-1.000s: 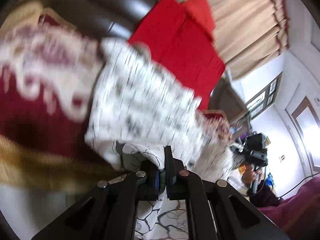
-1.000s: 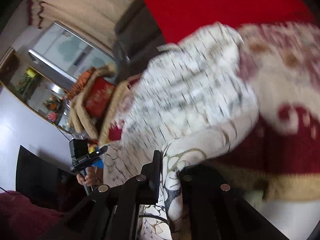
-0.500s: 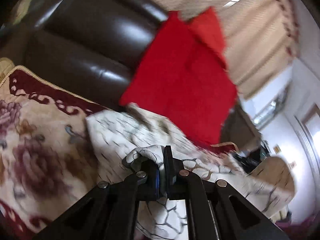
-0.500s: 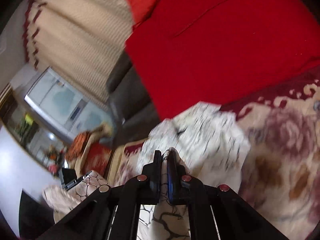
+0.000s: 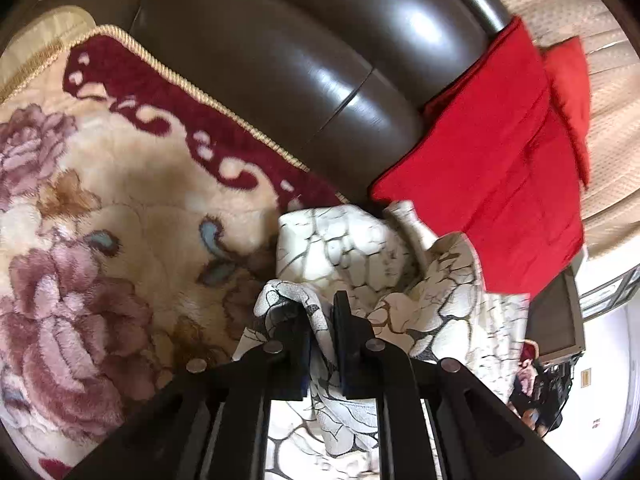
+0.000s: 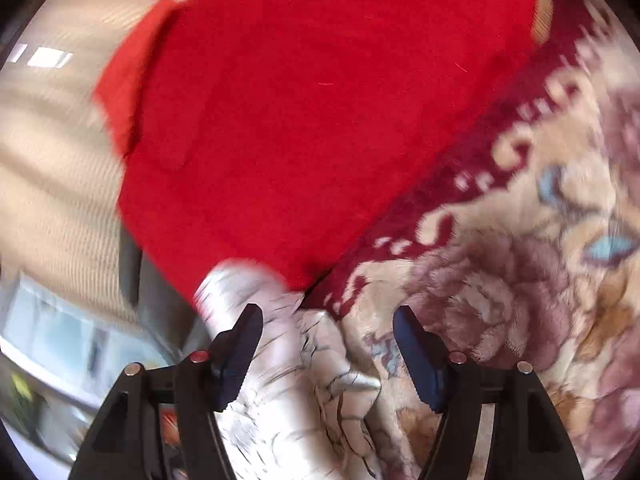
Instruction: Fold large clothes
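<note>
The garment (image 5: 352, 256) is cream cloth with a dark crackle print. It lies bunched on a floral blanket (image 5: 100, 220) at the foot of a dark leather sofa back. My left gripper (image 5: 322, 320) is shut on a fold of the garment near its left edge. In the right wrist view my right gripper (image 6: 328, 336) is open, its jaws wide apart, with the garment (image 6: 304, 380) lying loose between and below them, nearer the left finger.
A dark brown leather sofa back (image 5: 304, 52) rises behind the blanket. A red cushion (image 5: 496, 184) leans against it on the right and fills the right wrist view (image 6: 304, 120). Beige curtains (image 5: 600, 128) hang beyond. The blanket (image 6: 532, 272) spreads to the right.
Both grippers carried the garment forward and down to the sofa back. The right gripper has opened and let go of the cloth. The left gripper stays shut on it.
</note>
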A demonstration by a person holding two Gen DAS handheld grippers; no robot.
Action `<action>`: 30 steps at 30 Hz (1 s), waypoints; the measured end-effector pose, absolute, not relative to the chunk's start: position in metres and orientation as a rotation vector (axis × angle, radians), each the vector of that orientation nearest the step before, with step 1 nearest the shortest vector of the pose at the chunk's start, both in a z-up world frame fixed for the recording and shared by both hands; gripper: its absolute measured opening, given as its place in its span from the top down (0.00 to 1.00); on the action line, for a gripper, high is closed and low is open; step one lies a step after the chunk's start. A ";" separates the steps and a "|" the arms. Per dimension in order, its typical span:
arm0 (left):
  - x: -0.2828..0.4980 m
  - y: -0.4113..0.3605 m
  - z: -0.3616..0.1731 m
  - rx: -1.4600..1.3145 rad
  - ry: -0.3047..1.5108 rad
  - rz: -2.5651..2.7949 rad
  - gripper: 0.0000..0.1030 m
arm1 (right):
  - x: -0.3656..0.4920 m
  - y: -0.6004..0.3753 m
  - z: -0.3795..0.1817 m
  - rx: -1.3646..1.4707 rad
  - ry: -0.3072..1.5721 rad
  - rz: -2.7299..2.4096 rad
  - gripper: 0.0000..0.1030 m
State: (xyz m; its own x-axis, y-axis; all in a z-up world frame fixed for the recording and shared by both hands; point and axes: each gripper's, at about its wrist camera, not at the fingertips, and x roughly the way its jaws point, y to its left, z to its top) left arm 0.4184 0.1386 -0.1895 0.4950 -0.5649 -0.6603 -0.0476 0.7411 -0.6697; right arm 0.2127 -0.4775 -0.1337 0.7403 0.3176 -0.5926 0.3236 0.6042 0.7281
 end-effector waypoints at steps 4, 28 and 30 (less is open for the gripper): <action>0.420 0.149 -0.168 -0.802 0.940 -0.365 0.71 | 0.218 -0.421 -0.108 0.716 0.827 0.137 0.31; 0.395 0.057 -0.215 -0.094 1.122 -0.043 0.17 | 0.248 -0.330 -0.140 0.329 0.981 -0.018 0.45; 0.396 0.066 -0.220 -0.131 1.140 -0.043 0.14 | 0.255 -0.342 -0.162 0.351 1.078 -0.067 0.45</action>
State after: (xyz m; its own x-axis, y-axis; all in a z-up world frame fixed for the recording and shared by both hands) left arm 0.3959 0.0661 -0.2202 0.4177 -0.1010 -0.9029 -0.0328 0.9915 -0.1261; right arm 0.2552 -0.3416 -0.1622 0.4768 0.1161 -0.8713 0.2235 0.9426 0.2479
